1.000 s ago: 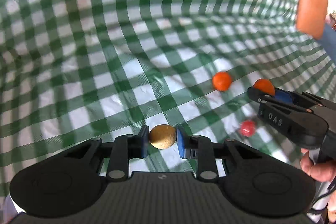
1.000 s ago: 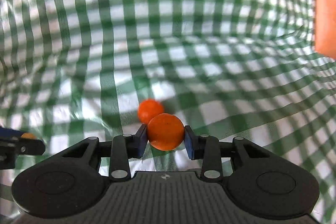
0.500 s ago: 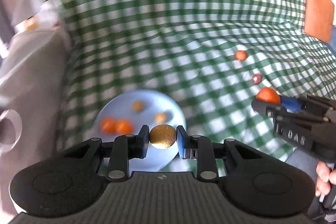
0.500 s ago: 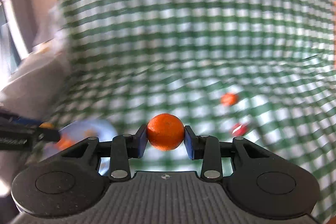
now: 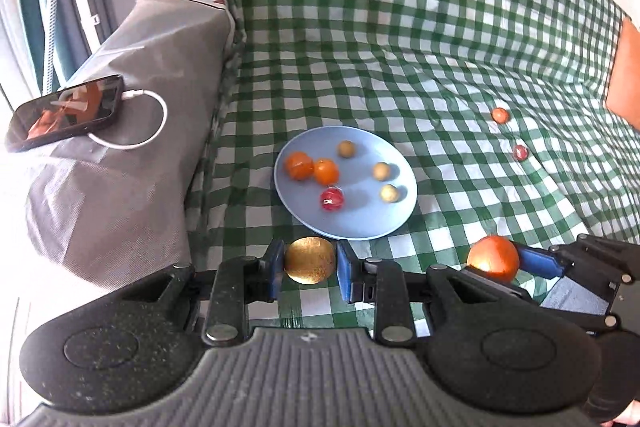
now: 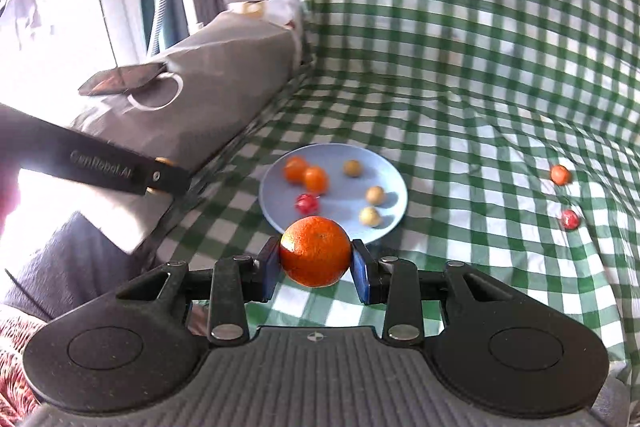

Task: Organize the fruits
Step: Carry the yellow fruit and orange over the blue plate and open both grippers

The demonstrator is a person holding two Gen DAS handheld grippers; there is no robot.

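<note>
My left gripper (image 5: 310, 265) is shut on a golden-brown round fruit (image 5: 310, 265), held just in front of the near rim of a blue plate (image 5: 360, 223). My right gripper (image 6: 315, 263) is shut on an orange (image 6: 315, 257) near the same rim of the plate (image 6: 394, 195); that orange also shows in the left wrist view (image 5: 493, 257). The plate holds two orange fruits (image 5: 298, 165), a red one (image 5: 331, 198) and three tan ones (image 5: 389, 193). A small orange fruit (image 5: 499, 115) and a red fruit (image 5: 520, 151) lie on the checked cloth to the right.
A green-and-white checked cloth (image 5: 400, 47) covers the surface and rises at the back. A grey-covered raised block (image 5: 132, 115) on the left carries a phone (image 5: 66, 111) with a white cable. An orange object (image 5: 626, 75) sits at the right edge.
Both grippers pulled up and back from the cloth, each keeping its fruit. The view swung left, so the blue plate, the grey block and the phone came into sight.
</note>
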